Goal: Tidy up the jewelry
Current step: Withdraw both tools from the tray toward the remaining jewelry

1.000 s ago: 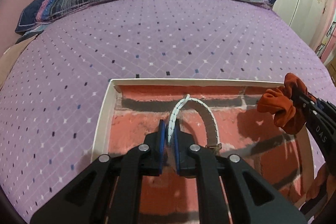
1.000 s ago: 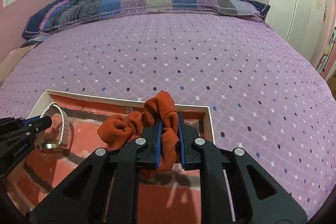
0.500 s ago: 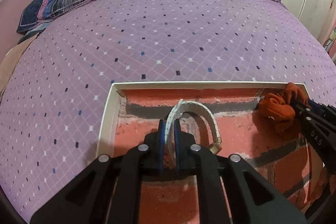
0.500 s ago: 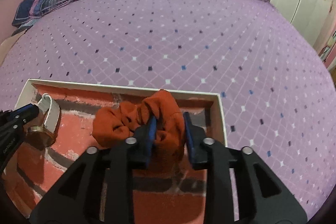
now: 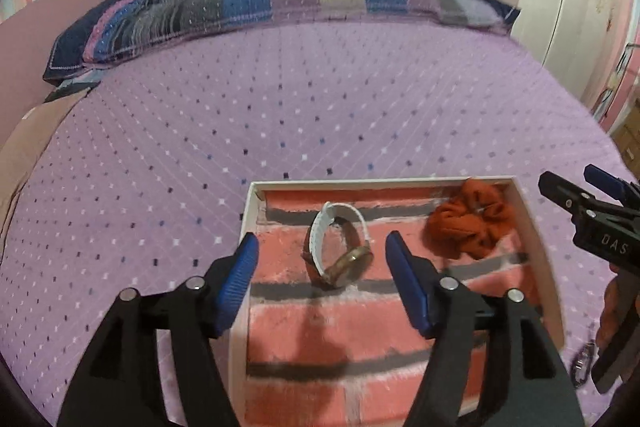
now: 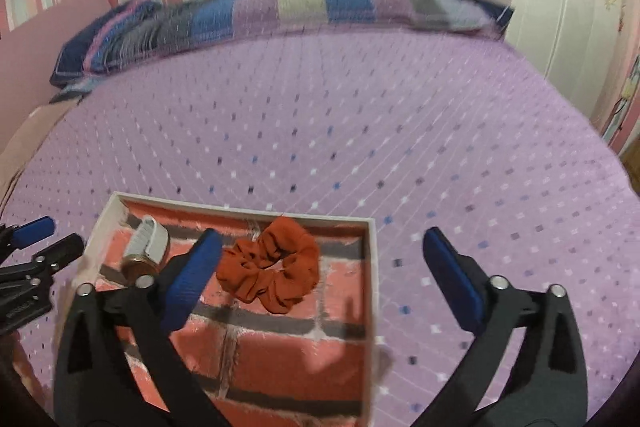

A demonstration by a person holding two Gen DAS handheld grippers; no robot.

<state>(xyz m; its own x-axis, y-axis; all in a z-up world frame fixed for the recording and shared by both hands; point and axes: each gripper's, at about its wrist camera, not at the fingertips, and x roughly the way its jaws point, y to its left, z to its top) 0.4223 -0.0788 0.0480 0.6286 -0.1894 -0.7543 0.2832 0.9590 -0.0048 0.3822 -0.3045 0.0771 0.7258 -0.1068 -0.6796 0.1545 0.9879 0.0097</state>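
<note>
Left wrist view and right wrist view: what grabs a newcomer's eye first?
First, the shallow white-rimmed tray with a red brick-pattern lining, sitting on the purple diamond-dotted bedspread. Inside it, a rust-orange fabric scrunchie lies in the far right corner and a white-strapped wristwatch with a gold case rests towards the far left. The left hand-held gripper and right hand-held gripper have just opened, holding nothing.

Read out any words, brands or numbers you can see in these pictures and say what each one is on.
"DAS": white letters on the black right hand-held gripper, left wrist view.
Faint print on the black left hand-held gripper, right wrist view: too blurred to read.
White wardrobe door motifs: decorations, no letters.
</note>
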